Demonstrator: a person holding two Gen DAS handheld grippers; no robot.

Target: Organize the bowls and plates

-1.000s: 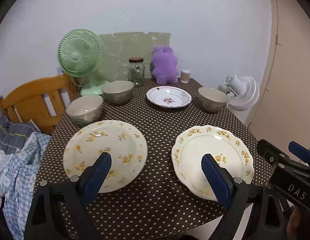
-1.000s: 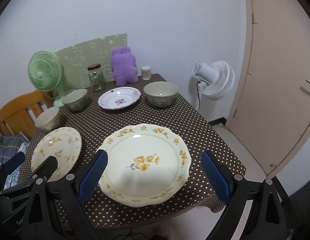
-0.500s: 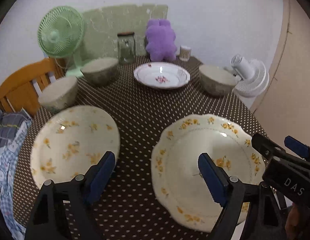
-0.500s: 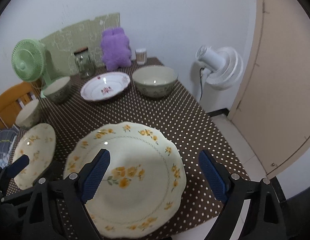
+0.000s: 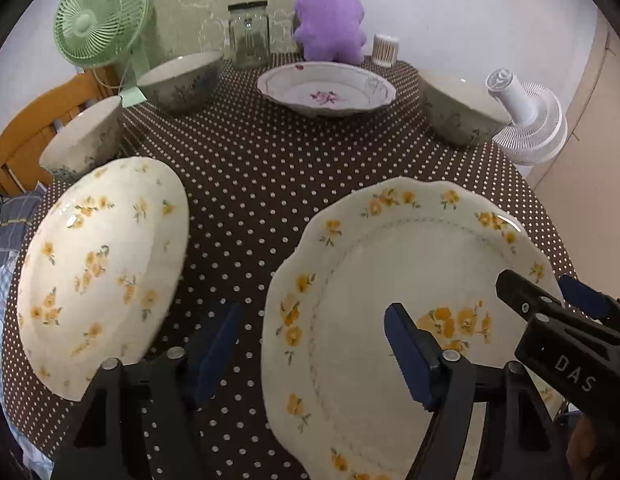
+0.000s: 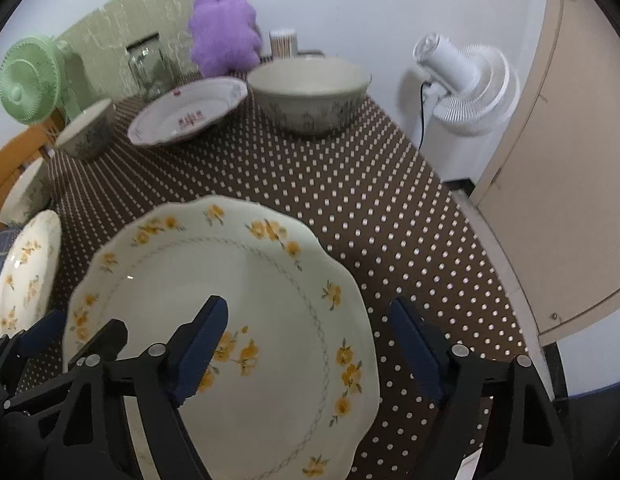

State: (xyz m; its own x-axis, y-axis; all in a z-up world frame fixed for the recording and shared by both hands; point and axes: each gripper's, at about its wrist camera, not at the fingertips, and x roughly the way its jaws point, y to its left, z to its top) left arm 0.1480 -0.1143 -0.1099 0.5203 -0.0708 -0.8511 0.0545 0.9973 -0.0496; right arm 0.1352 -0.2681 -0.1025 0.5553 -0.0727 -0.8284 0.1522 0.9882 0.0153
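Two cream plates with yellow flowers lie at the front of a brown dotted table: a round one at left (image 5: 98, 264) (image 6: 24, 272) and a scalloped one at right (image 5: 393, 296) (image 6: 250, 304). A white plate with a pink flower (image 5: 325, 88) (image 6: 190, 110) sits at the back. Three grey-green bowls stand around it: two at left (image 5: 182, 76) (image 5: 86, 136) and one at right (image 5: 461, 108) (image 6: 310, 88). My left gripper (image 5: 313, 340) is open and empty, low over the scalloped plate's left rim. My right gripper (image 6: 310, 340) is open and empty over the same plate's right half.
A green fan (image 5: 102, 20), a glass jar (image 5: 248, 34), a purple plush toy (image 5: 329, 20) and a small cup (image 5: 385, 48) line the table's back. A white fan (image 6: 465, 84) and a beige door (image 6: 569, 160) stand to the right. A wooden chair (image 5: 30, 132) is at left.
Both grippers have moved forward and down toward the table. The scalloped plate now fills the front of both views. Nothing on the table has moved.
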